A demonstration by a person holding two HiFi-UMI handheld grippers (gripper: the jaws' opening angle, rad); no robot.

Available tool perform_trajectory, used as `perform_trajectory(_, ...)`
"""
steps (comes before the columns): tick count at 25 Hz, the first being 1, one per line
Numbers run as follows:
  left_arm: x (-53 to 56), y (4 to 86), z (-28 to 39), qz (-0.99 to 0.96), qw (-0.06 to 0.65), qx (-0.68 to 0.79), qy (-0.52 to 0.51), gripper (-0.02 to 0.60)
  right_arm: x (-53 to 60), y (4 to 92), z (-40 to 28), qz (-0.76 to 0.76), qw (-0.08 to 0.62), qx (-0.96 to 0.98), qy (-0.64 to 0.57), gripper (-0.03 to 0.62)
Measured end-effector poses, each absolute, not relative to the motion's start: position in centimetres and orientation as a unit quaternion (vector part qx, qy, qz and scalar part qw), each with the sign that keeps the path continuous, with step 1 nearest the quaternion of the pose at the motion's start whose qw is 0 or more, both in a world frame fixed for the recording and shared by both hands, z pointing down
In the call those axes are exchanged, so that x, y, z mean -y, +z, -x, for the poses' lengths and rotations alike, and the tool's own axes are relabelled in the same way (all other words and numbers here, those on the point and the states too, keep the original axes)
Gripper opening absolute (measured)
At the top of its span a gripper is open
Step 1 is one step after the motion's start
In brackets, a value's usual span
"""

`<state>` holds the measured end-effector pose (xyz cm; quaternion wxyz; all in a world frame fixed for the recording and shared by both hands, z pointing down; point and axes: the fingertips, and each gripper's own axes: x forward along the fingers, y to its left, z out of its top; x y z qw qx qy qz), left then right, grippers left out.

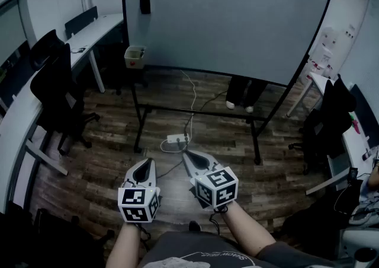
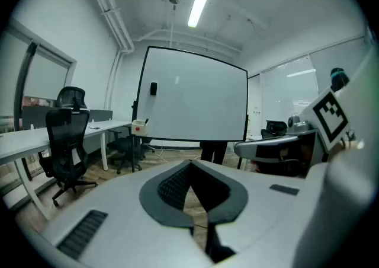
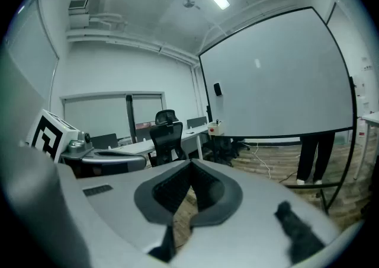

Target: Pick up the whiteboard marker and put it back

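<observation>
Left gripper (image 1: 144,166) and right gripper (image 1: 192,159) both closed on nothing, well short of whiteboard (image 1: 225,18); likely to knock marker away there unless jaws part first.

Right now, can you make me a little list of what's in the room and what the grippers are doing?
left gripper: shut, holding nothing
right gripper: shut, holding nothing
whiteboard: on a black stand ahead
small box: at the whiteboard's lower left corner
power strip: on the wood floor below the whiteboard
legs: someone standing behind the whiteboard
</observation>
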<state>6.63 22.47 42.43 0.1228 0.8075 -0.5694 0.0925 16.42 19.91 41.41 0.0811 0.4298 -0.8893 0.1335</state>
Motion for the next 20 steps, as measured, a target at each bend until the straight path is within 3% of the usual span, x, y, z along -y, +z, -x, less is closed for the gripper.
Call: perform_trajectory(20, -22.5, 43.8, -9.1, -0.789, 0.136, 0.590, 0.109, 0.014, -20.0, 43.7, -18.4, -0.376, 0.091, 0.911, 0.144, 0.023)
